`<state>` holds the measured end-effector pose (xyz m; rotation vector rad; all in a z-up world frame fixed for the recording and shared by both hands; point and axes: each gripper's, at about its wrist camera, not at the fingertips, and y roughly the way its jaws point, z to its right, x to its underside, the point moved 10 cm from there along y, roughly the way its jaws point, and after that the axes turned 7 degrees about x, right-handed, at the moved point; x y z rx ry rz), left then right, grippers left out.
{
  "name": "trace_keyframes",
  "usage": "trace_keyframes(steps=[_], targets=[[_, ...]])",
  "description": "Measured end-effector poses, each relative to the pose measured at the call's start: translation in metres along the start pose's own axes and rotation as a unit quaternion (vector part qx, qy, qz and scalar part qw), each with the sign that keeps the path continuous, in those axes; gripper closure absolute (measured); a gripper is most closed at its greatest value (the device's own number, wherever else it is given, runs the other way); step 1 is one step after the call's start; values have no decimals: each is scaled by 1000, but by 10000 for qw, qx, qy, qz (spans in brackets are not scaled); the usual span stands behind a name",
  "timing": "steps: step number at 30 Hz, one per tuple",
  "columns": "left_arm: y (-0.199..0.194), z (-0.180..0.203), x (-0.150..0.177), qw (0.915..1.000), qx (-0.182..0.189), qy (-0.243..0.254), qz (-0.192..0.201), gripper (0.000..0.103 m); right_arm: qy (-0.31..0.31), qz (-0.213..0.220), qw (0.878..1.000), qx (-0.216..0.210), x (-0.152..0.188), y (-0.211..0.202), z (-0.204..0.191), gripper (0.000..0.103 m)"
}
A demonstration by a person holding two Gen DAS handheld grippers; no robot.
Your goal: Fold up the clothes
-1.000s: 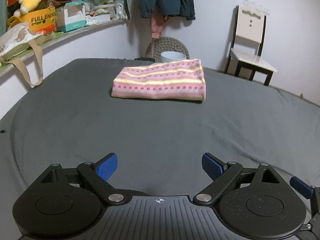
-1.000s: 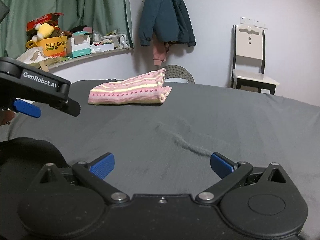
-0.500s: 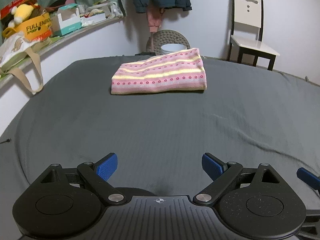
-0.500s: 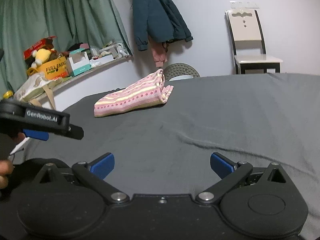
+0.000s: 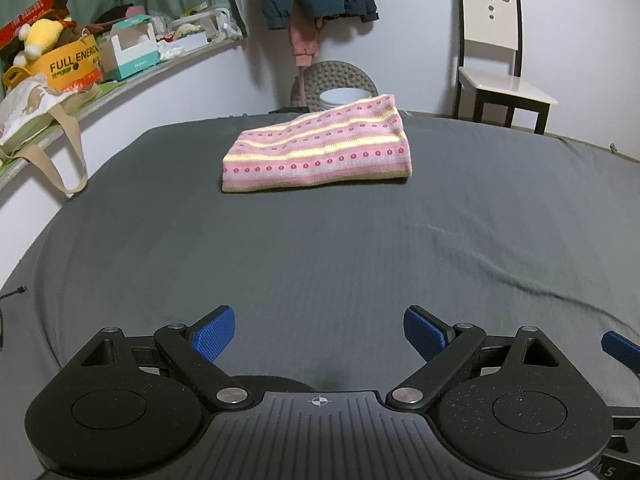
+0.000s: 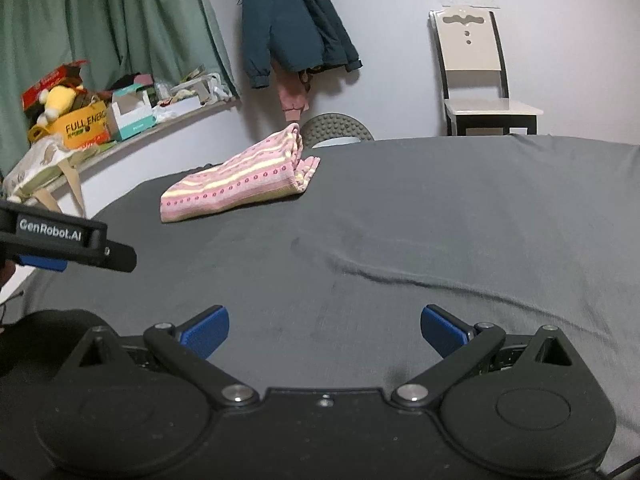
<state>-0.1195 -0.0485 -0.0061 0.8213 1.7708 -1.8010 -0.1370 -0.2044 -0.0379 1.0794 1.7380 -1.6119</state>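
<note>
A pink and yellow striped knit garment [image 5: 320,152] lies folded into a flat rectangle at the far side of the grey-covered table [image 5: 320,260]; in the right wrist view the same garment [image 6: 240,182] sits far left of centre. My left gripper [image 5: 319,330] is open over bare grey cloth near the front edge, well short of the garment. Open too is my right gripper [image 6: 324,330], with nothing between its blue pads. The left gripper's body [image 6: 64,236] shows at the left edge of the right wrist view.
A cluttered shelf [image 5: 100,72] with boxes, a plush toy and a hanging tote bag runs along the left wall. A white chair [image 5: 496,68] stands at the back right, a dark jacket [image 6: 288,28] hangs on the wall, and a round stool [image 5: 336,84] sits behind the table.
Both grippers stayed open. The views shifted slightly: the right gripper swung so the garment sits further left and the left gripper appears lower in its view.
</note>
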Motion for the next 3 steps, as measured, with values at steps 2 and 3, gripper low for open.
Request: trace_keyframes(steps=[2,3], targets=[[1,-1,0,10000,12,-14,-12,11,-36,-18,10000,19,1,0,-1,0],[1,-1,1,10000,15,-18,-17,11,-53,-29,10000,31,1,1,-1,0]])
